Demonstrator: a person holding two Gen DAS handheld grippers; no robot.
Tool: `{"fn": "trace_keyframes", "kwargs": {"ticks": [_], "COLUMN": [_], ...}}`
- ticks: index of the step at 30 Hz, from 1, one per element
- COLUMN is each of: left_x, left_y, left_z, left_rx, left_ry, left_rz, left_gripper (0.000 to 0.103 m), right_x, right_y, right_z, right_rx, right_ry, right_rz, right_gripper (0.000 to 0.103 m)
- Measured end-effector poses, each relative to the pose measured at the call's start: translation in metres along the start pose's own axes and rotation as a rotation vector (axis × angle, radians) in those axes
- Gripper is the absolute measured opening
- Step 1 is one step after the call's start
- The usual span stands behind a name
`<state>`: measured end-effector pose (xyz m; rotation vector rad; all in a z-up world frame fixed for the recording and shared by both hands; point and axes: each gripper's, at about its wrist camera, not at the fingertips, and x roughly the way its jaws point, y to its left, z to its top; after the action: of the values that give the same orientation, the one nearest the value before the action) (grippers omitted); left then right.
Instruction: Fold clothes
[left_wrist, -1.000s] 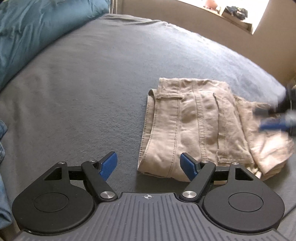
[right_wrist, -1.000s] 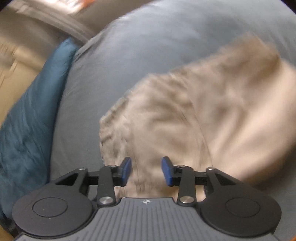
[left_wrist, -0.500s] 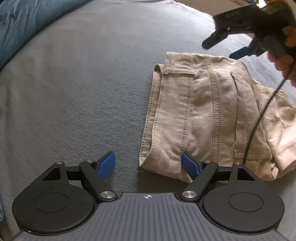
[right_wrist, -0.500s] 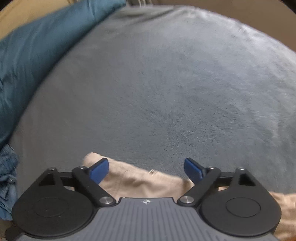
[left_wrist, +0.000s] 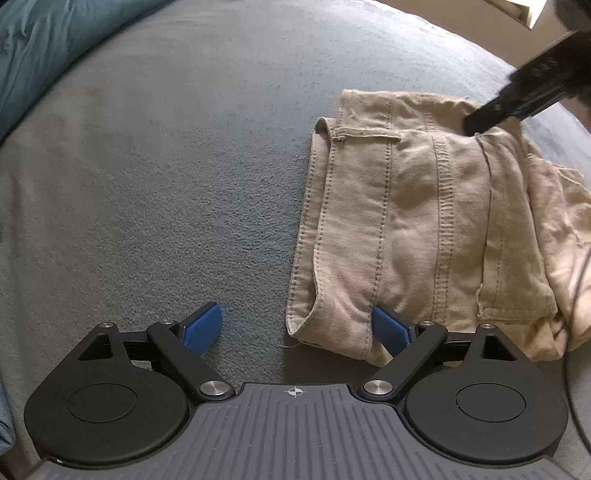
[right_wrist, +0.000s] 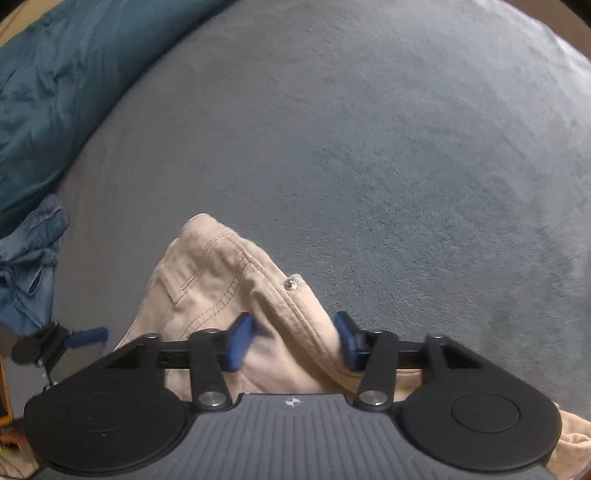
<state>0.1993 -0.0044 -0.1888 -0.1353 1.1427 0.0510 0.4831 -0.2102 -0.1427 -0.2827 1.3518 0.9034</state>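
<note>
Folded beige trousers (left_wrist: 424, 221) lie on the grey blanket (left_wrist: 166, 166) to the right of centre. My left gripper (left_wrist: 297, 328) is open low over the blanket, and the trousers' near-left corner sits between its fingers, against the right one. The right gripper (left_wrist: 524, 96) shows as a dark shape reaching down to the trousers' far edge. In the right wrist view the waistband (right_wrist: 229, 280) and its metal button (right_wrist: 291, 284) run between the fingers of my right gripper (right_wrist: 293, 345). Its jaws are partly narrowed and blurred, still apart. The left gripper (right_wrist: 62, 343) shows at the far left.
A teal duvet (right_wrist: 55, 92) lies along the left side of the bed. A crumpled denim garment (right_wrist: 29, 258) sits at the left edge below it. A black cable (left_wrist: 576, 295) hangs over the right side of the trousers. Bare grey blanket (right_wrist: 406, 147) stretches beyond.
My right gripper swung round to the trousers' far edge, came down on the waistband, and its jaws have narrowed. The left gripper edged closer to the near-left corner and stayed open.
</note>
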Motion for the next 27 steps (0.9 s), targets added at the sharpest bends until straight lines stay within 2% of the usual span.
{"fn": "trace_keyframes", "kwargs": {"ticks": [3,13,16,22,23,27], "left_x": [0.001,0.011,0.011,0.01,0.007,-0.022], "left_y": [0.003,-0.01,-0.016,-0.02,-0.018,-0.01], "left_z": [-0.001,-0.005,-0.005,-0.004,-0.004,-0.016], "left_rx": [0.001,0.014,0.033,0.046,0.04,-0.002], "left_ry": [0.0,-0.048,-0.064,-0.061,-0.058,-0.067], "left_rz": [0.01,0.044,0.059,0.066,0.063,0.038], "left_gripper": [0.091,0.091,0.091,0.089,0.086,0.085], "right_x": [-0.02,-0.095,-0.099,-0.096,-0.095,-0.091], "right_y": [0.011,0.049,0.065,0.097,0.103,0.123], "right_z": [-0.015,-0.091,-0.119,-0.16,-0.167,-0.193], "right_rx": [-0.039,0.01,0.033,0.076,0.083,0.11], "right_ry": [-0.02,-0.18,-0.202,-0.248,-0.256,-0.285], "right_rz": [-0.009,0.016,0.026,-0.019,-0.027,-0.053], "right_gripper": [0.029,0.017,0.016,0.016,0.016,0.016]}}
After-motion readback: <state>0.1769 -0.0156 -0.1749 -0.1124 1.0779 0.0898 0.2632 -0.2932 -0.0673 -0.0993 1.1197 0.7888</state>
